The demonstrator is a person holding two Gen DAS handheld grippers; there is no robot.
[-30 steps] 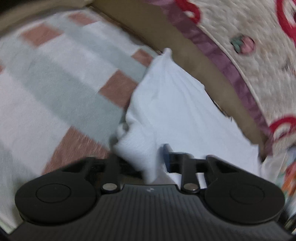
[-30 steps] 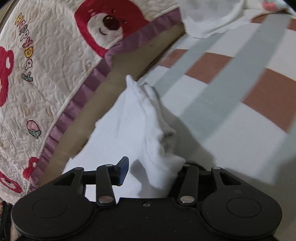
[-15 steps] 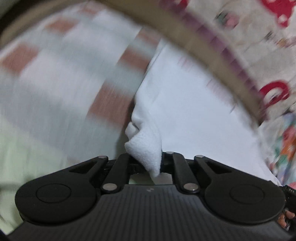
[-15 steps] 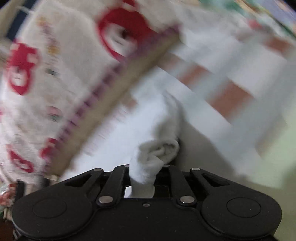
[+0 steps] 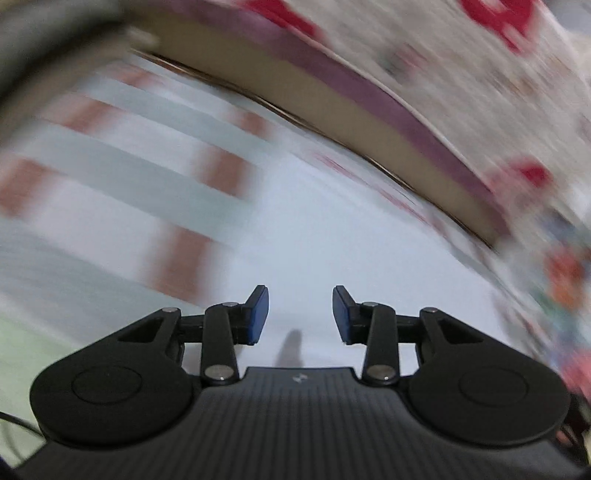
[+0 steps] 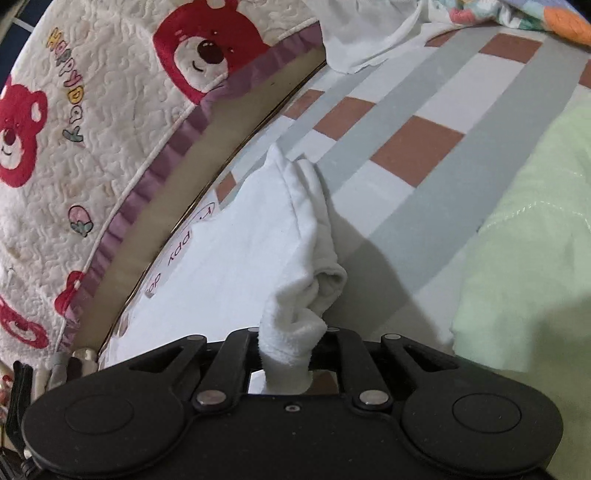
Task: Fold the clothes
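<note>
The right tool (image 6: pixel 286 354) is clamped on a bunched corner of the white garment (image 6: pixel 236 258), which lies on the checked sheet (image 6: pixel 417 147) beside the bear quilt (image 6: pixel 110 110). The left tool (image 5: pixel 300 314) stands apart above the garment (image 5: pixel 332 240), holding nothing; this view is blurred.

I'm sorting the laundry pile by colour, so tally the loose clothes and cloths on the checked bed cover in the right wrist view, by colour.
White: 2, the white garment pinched in the right tongs and a white cloth at the far edge.
Pale green: 1, the green cloth.
Multicoloured print: 1, the patterned fabric in the far corner.
Total: 4.
</note>
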